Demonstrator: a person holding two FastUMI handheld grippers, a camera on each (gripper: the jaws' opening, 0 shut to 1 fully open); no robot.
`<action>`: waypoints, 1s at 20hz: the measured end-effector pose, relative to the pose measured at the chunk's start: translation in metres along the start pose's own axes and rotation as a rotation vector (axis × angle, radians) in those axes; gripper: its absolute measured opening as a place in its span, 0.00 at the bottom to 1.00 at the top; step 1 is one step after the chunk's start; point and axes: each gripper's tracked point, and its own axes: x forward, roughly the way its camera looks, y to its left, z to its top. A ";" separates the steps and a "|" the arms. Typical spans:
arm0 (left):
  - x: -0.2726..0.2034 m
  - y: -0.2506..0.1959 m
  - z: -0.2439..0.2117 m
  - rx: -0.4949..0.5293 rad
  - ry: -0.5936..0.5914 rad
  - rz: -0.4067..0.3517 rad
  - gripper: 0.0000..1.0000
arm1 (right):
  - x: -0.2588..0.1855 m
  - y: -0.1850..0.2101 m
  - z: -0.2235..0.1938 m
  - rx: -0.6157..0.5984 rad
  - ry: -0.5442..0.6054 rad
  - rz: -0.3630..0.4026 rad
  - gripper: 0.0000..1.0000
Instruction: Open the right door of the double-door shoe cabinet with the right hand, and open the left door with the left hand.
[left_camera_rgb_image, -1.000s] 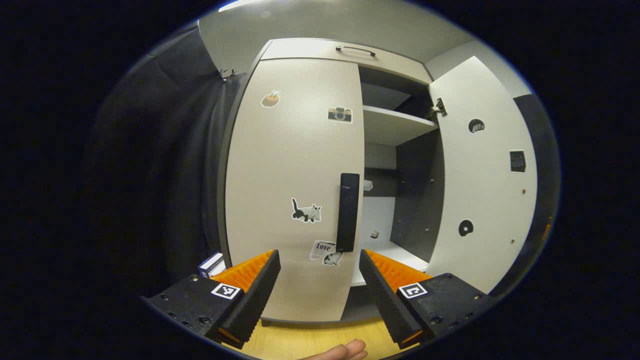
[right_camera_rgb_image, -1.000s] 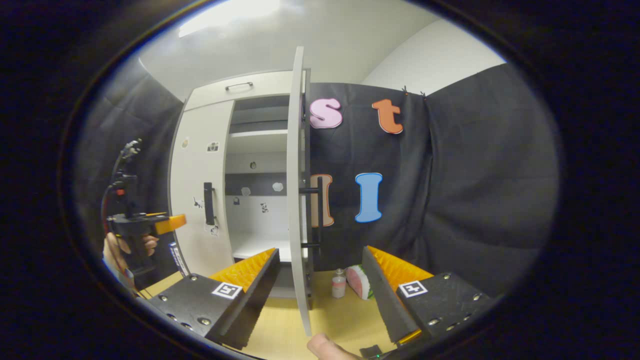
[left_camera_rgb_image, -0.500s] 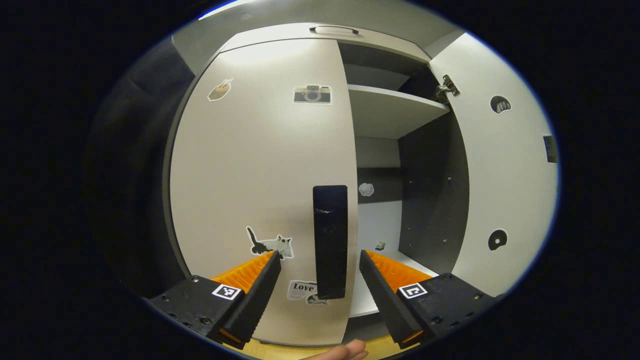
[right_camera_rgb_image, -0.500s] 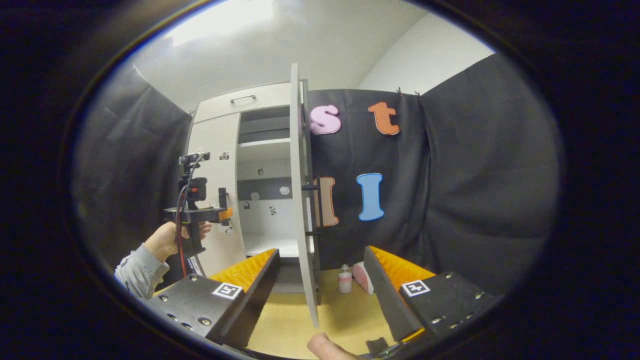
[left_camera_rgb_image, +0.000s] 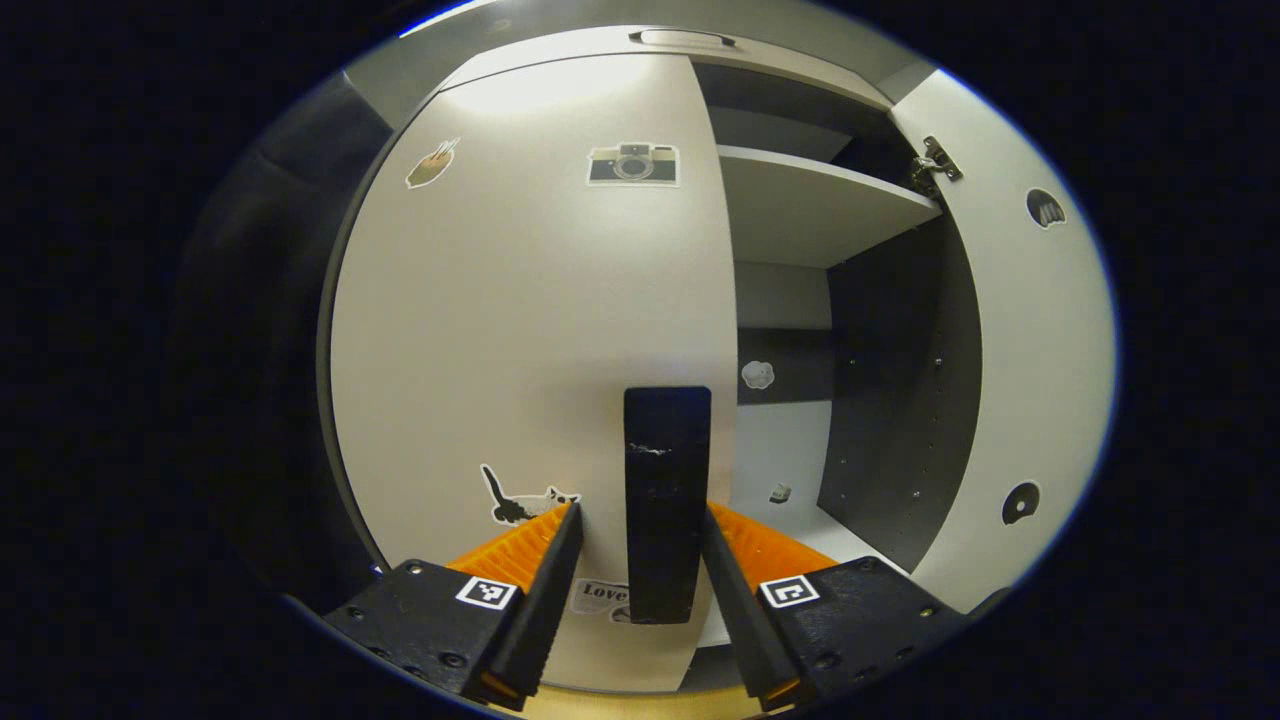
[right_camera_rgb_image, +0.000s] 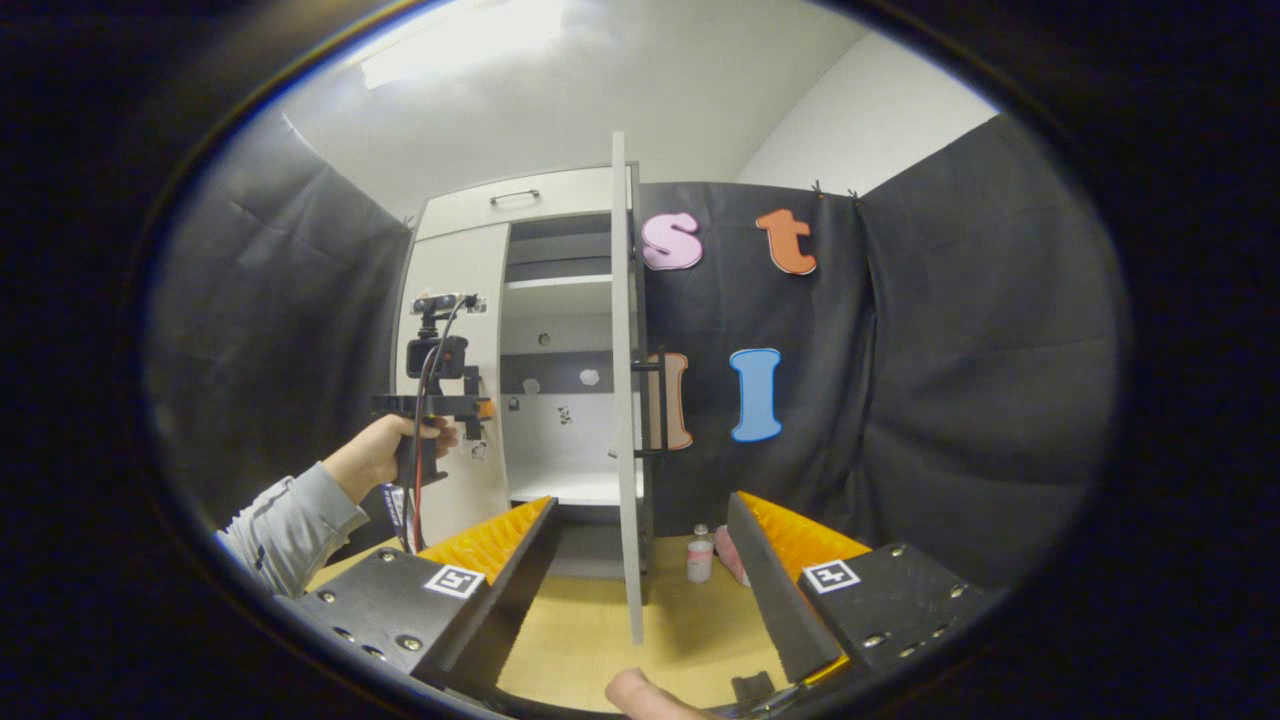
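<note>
So my left tongs (left_camera_rgb_image: 633, 520) were sitting with the fingers apart, one either side of the left door's handle (left_camera_rgb_image: 664, 500), and honestly I couldn't tell whether the pads had actually touched it or were just beside it. The orange-backed fingers (left_camera_rgb_image: 545, 560) bracketed the lower part of the bar. That handle was a black bar running straight up and down, so its long axis was crosswise to the gap between my fingers, which is what I wanted for a pinch. It sat dead ahead of the tongs, right at the free edge of the left door (left_camera_rgb_image: 520, 340), which was shut flat against the cabinet.

From the right gripper view the left tongs (right_camera_rgb_image: 470, 408) showed farther off, held up against that same door by my hand (right_camera_rgb_image: 385, 455), so the left side was clearly the nearer one for this job.

My right tongs (right_camera_rgb_image: 640, 560) were spread wide and holding nothing, hanging back over the tabletop (right_camera_rgb_image: 590, 640). The right door (right_camera_rgb_image: 625, 400) was already swung out, edge-on to that camera, its own handle (right_camera_rgb_image: 660, 400) sticking off the far face.

My guess was that the next bit turned on squeezing that vertical bar, then pulling back toward me and out to the left, since the hinges looked to be on the door's far left edge.
</note>
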 end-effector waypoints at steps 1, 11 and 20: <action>0.002 0.000 -0.002 -0.012 0.008 -0.003 0.69 | 0.000 0.001 0.001 0.007 -0.003 0.005 1.00; -0.002 -0.009 -0.003 0.056 0.025 -0.017 0.19 | -0.020 0.033 -0.012 -0.028 0.012 0.058 1.00; -0.058 0.002 -0.003 0.030 0.023 -0.071 0.17 | -0.024 0.049 -0.011 -0.030 0.003 0.067 1.00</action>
